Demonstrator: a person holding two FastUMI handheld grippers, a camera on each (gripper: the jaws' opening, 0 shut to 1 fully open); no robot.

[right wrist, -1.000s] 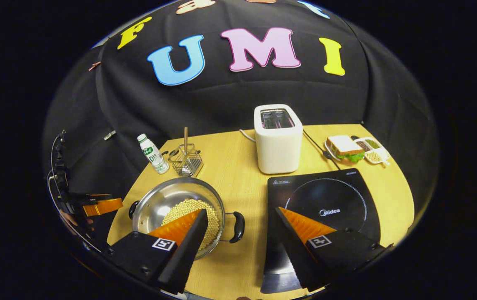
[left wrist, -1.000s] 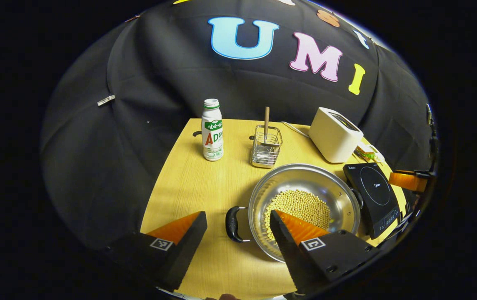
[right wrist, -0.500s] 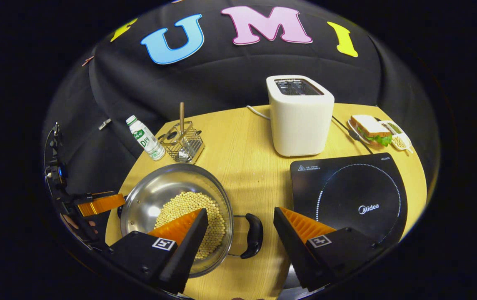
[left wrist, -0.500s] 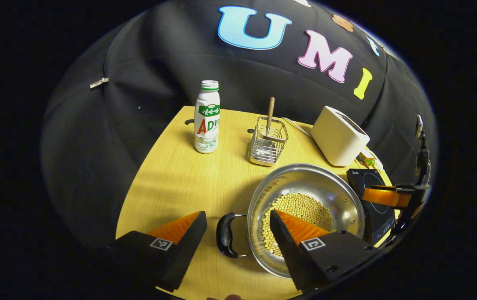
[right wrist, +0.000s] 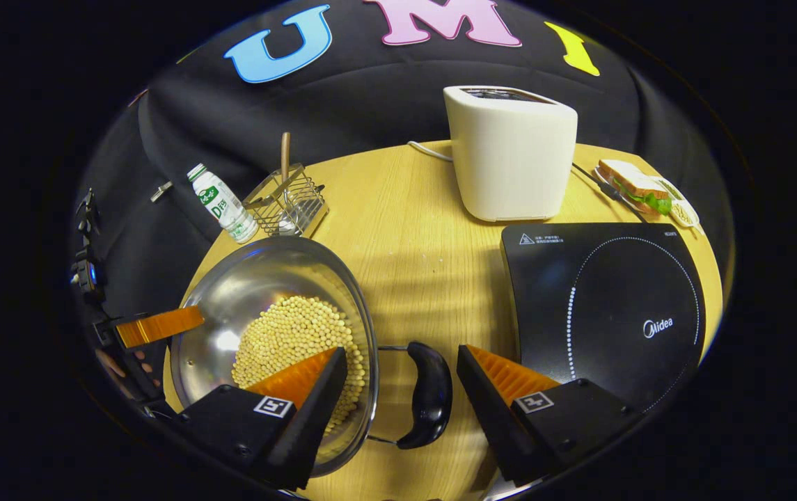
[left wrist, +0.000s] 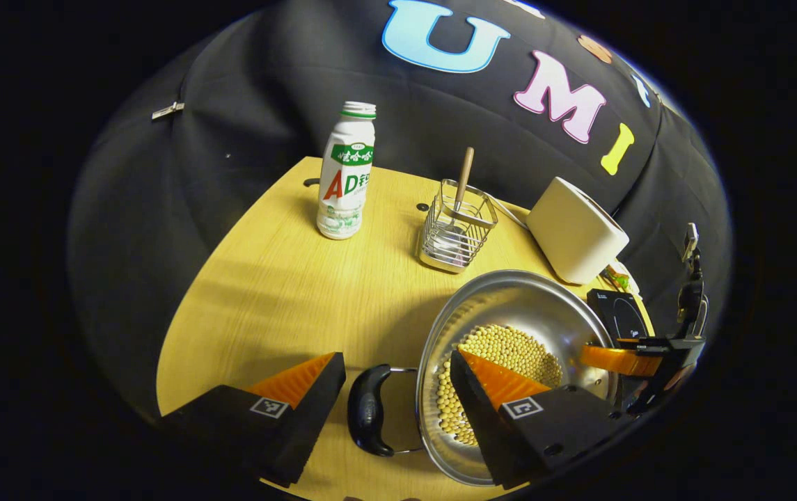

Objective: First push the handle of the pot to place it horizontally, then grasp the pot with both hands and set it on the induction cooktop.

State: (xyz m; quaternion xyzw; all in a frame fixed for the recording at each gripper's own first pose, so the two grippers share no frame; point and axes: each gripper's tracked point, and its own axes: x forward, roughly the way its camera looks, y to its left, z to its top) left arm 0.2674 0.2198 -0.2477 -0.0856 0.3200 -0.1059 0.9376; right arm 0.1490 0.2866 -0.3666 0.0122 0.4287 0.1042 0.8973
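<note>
The pot (left wrist: 516, 327), a shiny steel pan partly filled with pale beans (left wrist: 502, 355), sits on the wooden surface (left wrist: 287, 292) toward its near edge, beside the induction cooktop (right wrist: 607, 306) and not on it. In the left gripper view the left gripper (left wrist: 398, 383) has its jaws wide apart, straddling the pot's black left handle (left wrist: 367, 410): one finger is over bare wood outside the handle, the other reaches over the rim above the beans, and neither presses on the handle. In the right gripper view the right gripper (right wrist: 401, 379) likewise stands with jaws apart around the black right handle (right wrist: 429, 393), one finger over the beans inside the rim and the other over the near corner of the cooktop; the handle lies in the gap, untouched on both sides as far as can be seen. A drink bottle (left wrist: 344, 174) stands toward the far left edge, a wire basket (left wrist: 455, 233) holding a wooden-handled utensil (left wrist: 463, 179) is just behind the pot, and a cream toaster (right wrist: 513, 156) stands at the far edge behind the cooktop. A sandwich on a plate (right wrist: 638, 184) sits at the far right corner.
</note>
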